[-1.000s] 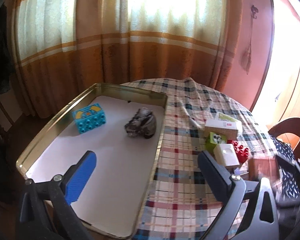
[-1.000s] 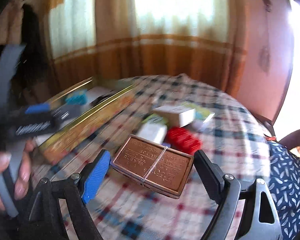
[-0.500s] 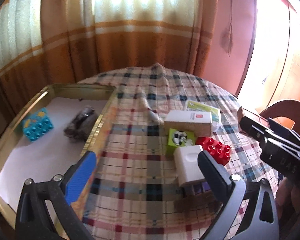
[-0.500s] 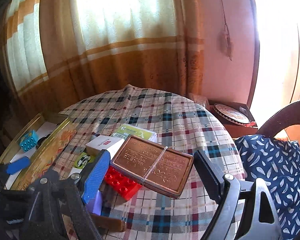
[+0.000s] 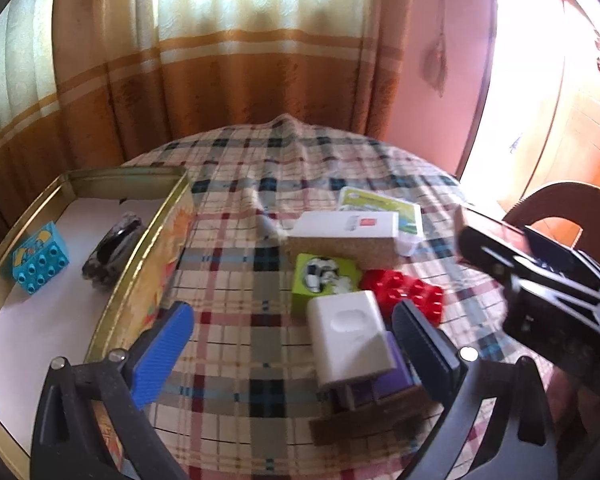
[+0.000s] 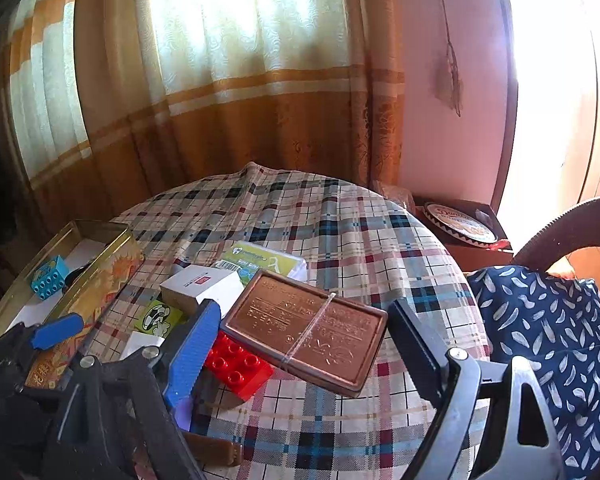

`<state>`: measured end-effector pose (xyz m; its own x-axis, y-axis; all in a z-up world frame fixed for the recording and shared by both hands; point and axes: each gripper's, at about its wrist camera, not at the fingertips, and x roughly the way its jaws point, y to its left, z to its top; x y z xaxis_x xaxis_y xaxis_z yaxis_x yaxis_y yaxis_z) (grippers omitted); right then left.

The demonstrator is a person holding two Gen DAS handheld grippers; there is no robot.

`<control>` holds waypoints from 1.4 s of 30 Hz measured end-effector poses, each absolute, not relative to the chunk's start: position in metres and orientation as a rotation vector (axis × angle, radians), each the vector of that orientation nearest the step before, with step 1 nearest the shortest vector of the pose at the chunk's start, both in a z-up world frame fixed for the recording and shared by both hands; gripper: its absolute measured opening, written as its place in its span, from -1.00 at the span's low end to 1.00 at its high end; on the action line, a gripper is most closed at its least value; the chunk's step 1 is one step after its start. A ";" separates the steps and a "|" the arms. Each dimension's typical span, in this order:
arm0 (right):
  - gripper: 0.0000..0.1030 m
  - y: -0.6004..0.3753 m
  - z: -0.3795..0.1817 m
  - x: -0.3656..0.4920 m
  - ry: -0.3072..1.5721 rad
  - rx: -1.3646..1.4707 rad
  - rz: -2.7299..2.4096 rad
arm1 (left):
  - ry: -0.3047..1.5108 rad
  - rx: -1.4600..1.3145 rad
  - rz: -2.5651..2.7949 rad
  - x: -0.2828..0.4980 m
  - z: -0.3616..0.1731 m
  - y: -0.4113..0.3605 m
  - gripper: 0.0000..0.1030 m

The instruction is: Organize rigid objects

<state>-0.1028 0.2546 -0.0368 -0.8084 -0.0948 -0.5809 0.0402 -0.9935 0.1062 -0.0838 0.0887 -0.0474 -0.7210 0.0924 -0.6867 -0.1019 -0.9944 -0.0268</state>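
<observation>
Your right gripper [image 6: 304,330] is clamped across the copper tin [image 6: 306,330], held above the red brick [image 6: 238,364]. Left gripper [image 5: 292,344] gapes empty by the white box [image 5: 348,336]. Keep the tin level while carrying it to the tray [image 5: 140,264], and clear its near wall.

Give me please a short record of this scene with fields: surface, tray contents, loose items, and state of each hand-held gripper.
surface: round table with plaid cloth
tray contents: gold tray holds blue brick and dark crumpled object
loose items: white box, green cube, red brick, white charger
left hand-held gripper: open, nothing held
right hand-held gripper: shut on brown embossed tin
</observation>
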 end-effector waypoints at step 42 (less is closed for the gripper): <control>0.68 0.235 -0.027 -0.089 -0.025 0.818 -2.935 | -0.167 -1.019 2.817 -0.071 -0.039 0.043 -0.60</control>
<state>-0.0887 0.2349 -0.0273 -0.8517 -0.0950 -0.5154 0.0864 -0.9954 0.0408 -0.0715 0.0428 -0.0389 -0.7606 0.1694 -0.6268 -0.0941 -0.9839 -0.1518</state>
